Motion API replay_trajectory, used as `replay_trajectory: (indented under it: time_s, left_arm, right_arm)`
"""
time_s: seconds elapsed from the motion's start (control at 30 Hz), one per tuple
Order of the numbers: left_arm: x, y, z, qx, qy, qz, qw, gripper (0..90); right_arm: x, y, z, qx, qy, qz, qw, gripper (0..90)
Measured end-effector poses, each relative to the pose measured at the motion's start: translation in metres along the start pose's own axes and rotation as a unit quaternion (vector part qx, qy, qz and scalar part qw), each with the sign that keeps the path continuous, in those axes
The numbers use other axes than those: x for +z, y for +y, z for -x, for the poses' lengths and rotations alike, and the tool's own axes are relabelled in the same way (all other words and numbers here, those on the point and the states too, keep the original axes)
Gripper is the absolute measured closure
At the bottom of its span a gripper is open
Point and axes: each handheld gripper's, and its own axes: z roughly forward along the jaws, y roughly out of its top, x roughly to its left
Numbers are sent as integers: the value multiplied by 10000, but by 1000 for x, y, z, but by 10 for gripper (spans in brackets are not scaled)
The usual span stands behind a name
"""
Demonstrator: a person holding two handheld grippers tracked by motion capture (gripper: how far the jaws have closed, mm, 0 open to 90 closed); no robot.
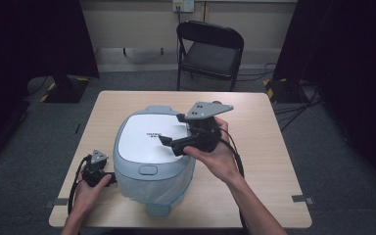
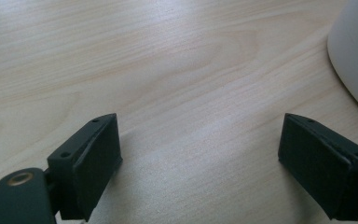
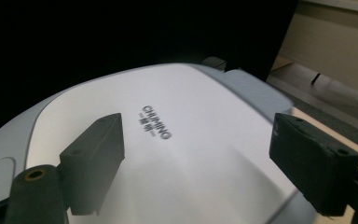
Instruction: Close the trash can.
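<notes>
A white-lidded, pale blue plastic rice cooker (image 1: 149, 147) is centred on the wooden surface (image 1: 259, 161); the right claw (image 3: 196, 163) is held spread above its lid, the left claw (image 2: 200, 163) spread beside it.

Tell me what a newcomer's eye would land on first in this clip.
The big white and pale blue rice cooker, lid shut, sits mid-table towards the person's edge. The right gripper hovers open just over its lid, near the printed lettering. The left gripper rests low on the wooden table beside the cooker's left side, jaws wide apart and holding nothing.
</notes>
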Motion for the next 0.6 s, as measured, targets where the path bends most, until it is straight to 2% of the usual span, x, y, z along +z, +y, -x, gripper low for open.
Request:
replay_trajectory:
  time_s: [0.13, 0.27, 0.43, 0.5, 0.6]
  left_arm:
    - [0, 0, 0, 0, 3, -2, 10000, 124]
    - [0, 0, 0, -3, 1, -2, 10000, 124]
    - [0, 0, 0, 6, -10, -4, 10000, 125]
    - [0, 0, 0, 1, -14, -3, 10000, 125]
    - [0, 0, 0, 8, -10, -5, 10000, 125]
  right_arm:
    - [-11, 3, 14, 101, -297, 156, 9994, 188]
    - [-20, 1, 28, 202, -517, 164, 9983, 230]
    - [-32, -6, 44, 374, -907, 173, 9950, 230]
    - [-36, -10, 50, 464, -986, 175, 9939, 227]
    - [-42, -18, 60, 579, -1184, 80, 9912, 215]
